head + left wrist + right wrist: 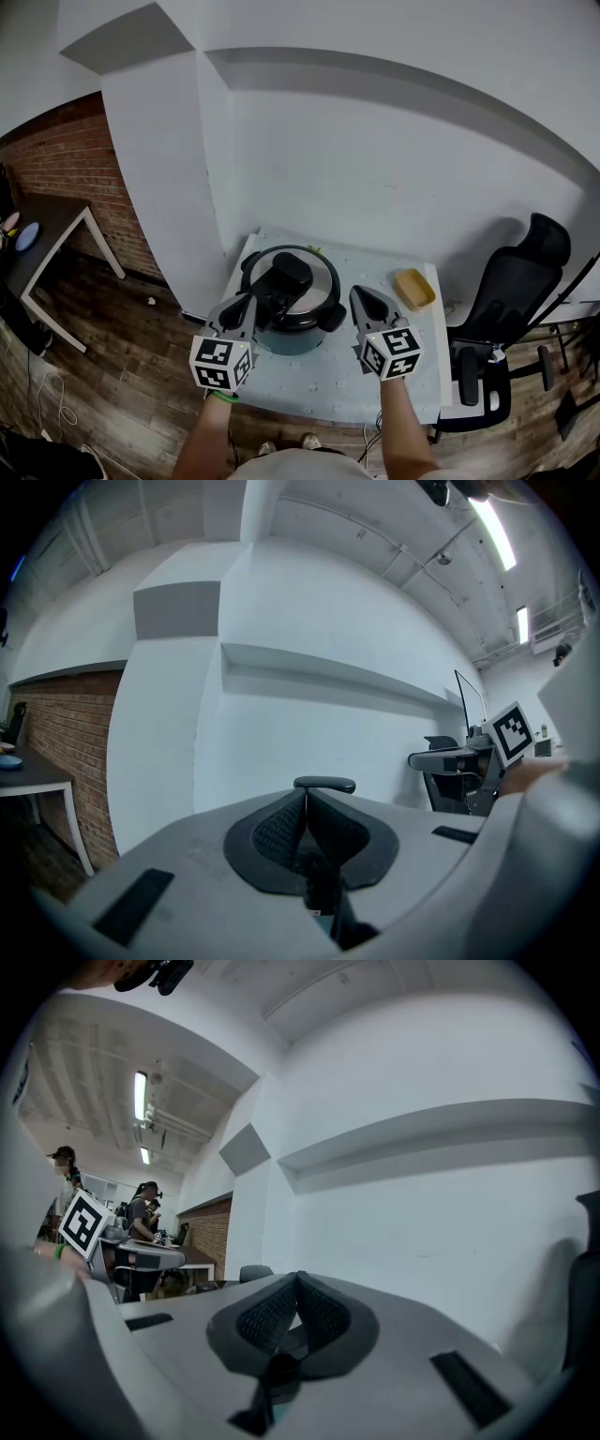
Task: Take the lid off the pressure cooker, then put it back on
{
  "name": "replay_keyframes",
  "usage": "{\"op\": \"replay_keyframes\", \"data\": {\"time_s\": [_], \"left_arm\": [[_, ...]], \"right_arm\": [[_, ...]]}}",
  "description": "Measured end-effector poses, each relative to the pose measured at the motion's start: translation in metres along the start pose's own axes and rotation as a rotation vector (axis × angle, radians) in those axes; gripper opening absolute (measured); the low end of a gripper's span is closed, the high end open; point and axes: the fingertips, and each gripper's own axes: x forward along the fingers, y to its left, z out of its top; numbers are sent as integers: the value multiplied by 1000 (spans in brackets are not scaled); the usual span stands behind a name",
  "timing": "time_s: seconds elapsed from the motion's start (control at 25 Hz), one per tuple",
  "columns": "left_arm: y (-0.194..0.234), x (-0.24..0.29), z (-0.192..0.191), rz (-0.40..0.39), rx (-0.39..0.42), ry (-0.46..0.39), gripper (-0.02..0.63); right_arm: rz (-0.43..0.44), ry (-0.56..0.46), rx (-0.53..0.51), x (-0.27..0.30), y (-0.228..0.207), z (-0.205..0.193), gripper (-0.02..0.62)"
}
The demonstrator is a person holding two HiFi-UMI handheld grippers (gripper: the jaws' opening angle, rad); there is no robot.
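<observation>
1. Pressure cooker (281, 339): stands on the small light table (328, 380), towards its rear left.
   - Lid (319, 287): silver, seated on the pot, with a black handle (289, 274) across its top. It closes the pot, so the contents are not visible.
2. Your left gripper (248, 300): just left of the cooker, with its tips at the lid's rim. I cannot tell whether it touches the lid.
   - Jaws: in the left gripper view the left gripper (304, 799) has its ribbed pads pressed together with nothing between them.
   - A dark rounded part shows just past the tips; I cannot tell what it is.
3. Your right gripper (358, 294): just right of the cooker, at lid height.
   - Jaws: in the right gripper view the right gripper (297, 1279) also has its pads meeting and is empty.
4. Yellow dish (413, 288): shallow, right of the cooker near the table's far right corner. Its contents cannot be made out.
5. Markings: the only printing is the black-and-white square markers on each gripper's cube.
6. Edges and room:
   - The cooker sits close to the table's left edge.
   - Bare tabletop lies in front of the cooker and to its right, as far as the dish.
   - A white wall (375, 169) rises behind the cooker.
   - A black office chair (511, 309) stands right of the cooker, just past the table's edge.
   - A dark side table (56, 234) stands well to the left, by the brick wall (66, 159).
</observation>
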Motion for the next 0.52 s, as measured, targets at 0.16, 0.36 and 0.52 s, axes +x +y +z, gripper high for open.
{"op": "replay_keyframes", "data": {"time_s": [0.16,0.36,0.52], "left_arm": [[1,0,-1,1,-5,1,17],[0,0,-2,-2,-5,1,17],[0,0,-1,-3,-5,-1,17]], "right_arm": [[5,3,-1,1,2,-1,1],[6,0,1,1,2,0,1],[8,-3,3,2,3,0,1]]}}
